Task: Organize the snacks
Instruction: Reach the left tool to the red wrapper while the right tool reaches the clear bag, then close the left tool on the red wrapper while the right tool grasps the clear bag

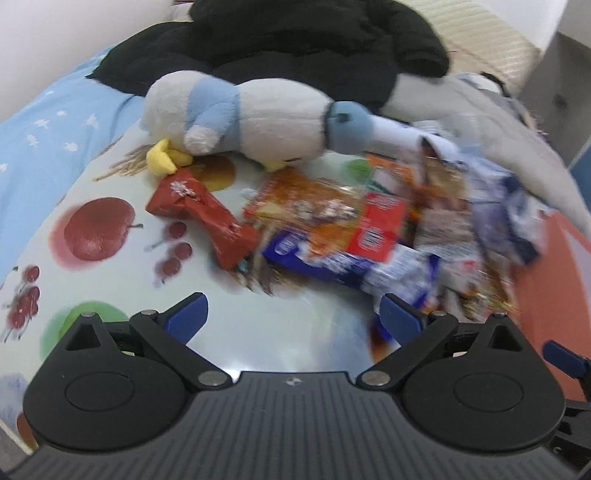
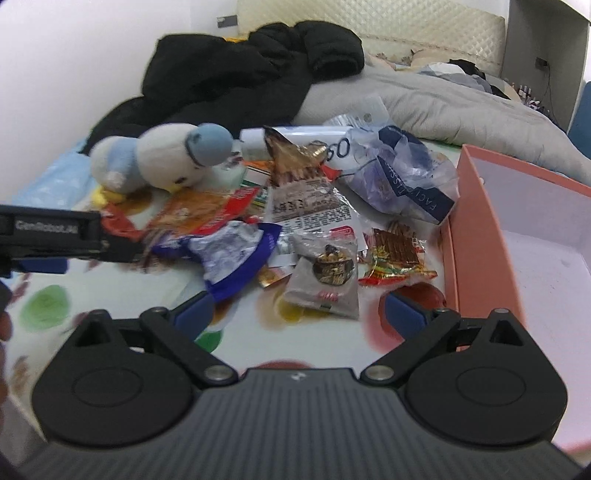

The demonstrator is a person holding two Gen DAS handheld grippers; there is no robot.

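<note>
A fruit-print cloth (image 2: 48, 306) on a bed carries the snack heap (image 2: 295, 229). A pink box (image 2: 480, 229) borders its right side, bare cloth lying nearest. The left gripper (image 1: 293, 317) and right gripper (image 2: 297, 314) both gape, holding nothing.

A bed (image 2: 461, 107) fills the room behind, with a grey quilt (image 2: 424, 99) rumpled across its far right. A black coat (image 2: 240, 70) lies heaped at the far left against a plain white wall (image 2: 92, 55). A cream quilted headboard (image 2: 406, 26) runs along the far side, and a grey cabinet (image 2: 543, 55) stands at the far right. In the near part lies a glossy sheet printed with fruit (image 1: 96, 229), and left of it a blue sheet with white stars (image 1: 55, 140). The light is soft and even.
</note>
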